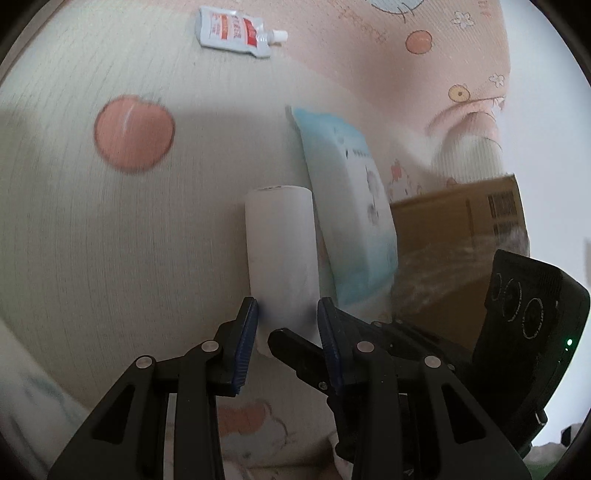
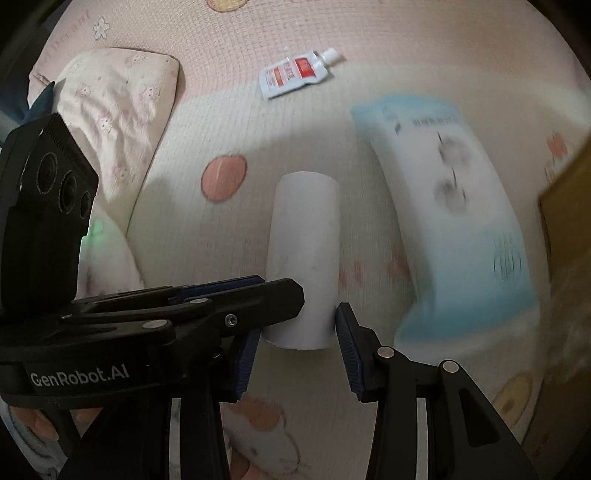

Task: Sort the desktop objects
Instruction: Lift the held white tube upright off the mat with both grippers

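A white paper roll (image 1: 280, 251) hangs over a printed sheet, held at its near end by both grippers. In the left wrist view my left gripper (image 1: 288, 314) is shut on the roll, with a blue pad against each side. One finger of the right gripper (image 1: 291, 347) reaches in just below it. In the right wrist view my right gripper (image 2: 297, 332) is shut on the same roll (image 2: 306, 236), and the left gripper's fingers (image 2: 258, 291) cross in from the left to clamp it. A blue and white wipes pack (image 1: 351, 206) (image 2: 454, 206) lies just right of the roll.
A small white and red spout pouch (image 1: 236, 31) (image 2: 295, 75) lies farther off on the sheet. A cardboard box (image 1: 461, 221) (image 2: 565, 192) stands at the right. A printed pillow (image 2: 110, 110) lies at the far left. A person's fingers (image 2: 40, 421) hold the left gripper.
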A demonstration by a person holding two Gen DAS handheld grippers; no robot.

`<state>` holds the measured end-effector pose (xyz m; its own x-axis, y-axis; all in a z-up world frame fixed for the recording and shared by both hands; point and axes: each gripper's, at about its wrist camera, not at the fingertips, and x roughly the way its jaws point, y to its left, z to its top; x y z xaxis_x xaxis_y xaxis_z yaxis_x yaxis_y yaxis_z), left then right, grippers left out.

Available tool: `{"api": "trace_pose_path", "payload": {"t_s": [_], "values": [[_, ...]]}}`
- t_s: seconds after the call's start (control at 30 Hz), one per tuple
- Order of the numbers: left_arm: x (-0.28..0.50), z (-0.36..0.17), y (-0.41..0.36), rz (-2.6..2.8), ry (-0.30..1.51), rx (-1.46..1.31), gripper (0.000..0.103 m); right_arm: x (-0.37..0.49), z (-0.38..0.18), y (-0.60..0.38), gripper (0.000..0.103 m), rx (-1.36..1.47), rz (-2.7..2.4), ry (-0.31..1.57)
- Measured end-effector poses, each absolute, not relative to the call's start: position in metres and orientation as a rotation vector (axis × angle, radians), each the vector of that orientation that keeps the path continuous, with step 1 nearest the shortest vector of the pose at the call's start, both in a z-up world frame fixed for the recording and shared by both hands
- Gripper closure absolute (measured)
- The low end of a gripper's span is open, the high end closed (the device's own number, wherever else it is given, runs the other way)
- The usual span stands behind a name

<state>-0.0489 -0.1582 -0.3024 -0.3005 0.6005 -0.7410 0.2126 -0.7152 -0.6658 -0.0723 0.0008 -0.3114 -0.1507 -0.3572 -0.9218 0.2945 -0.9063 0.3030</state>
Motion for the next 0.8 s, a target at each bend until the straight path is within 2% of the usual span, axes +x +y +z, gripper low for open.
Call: {"api": "trace_pose_path", "payload": {"t_s": [0.13,0.47,0.53,0.6,0.7,0.8], "values": [[-0.039,-0.305,-0.142,2.074,-1.049,-1.688,0.066,-0.053,-0.31,0.006,0.064,1.719,-2.079,-0.067],[-0.016,-0.296,-0.119,2.075,-0.887,-1.73,0.066,-0.02,-0.312,0.016,0.064,1.735,-2.058,-0.128],[-0.016,-0.292,-0.117,2.101,-0.863,-1.71,0.063,-0.017,-0.309,0.017,0.064,1.733,-2.064,-0.137],[-0.02,-0.29,-0.117,2.124,-0.861,-1.685,0.055,-0.017,-0.306,0.015,0.064,1.732,-2.069,-0.147],[-0.024,-0.29,-0.121,2.128,-0.897,-1.662,0.049,-0.021,-0.3,0.016,0.064,1.728,-2.071,-0.181],[-0.029,-0.297,-0.128,2.115,-0.973,-1.67,0.049,-0.027,-0.299,0.01,0.064,1.726,-2.08,-0.166]]}}
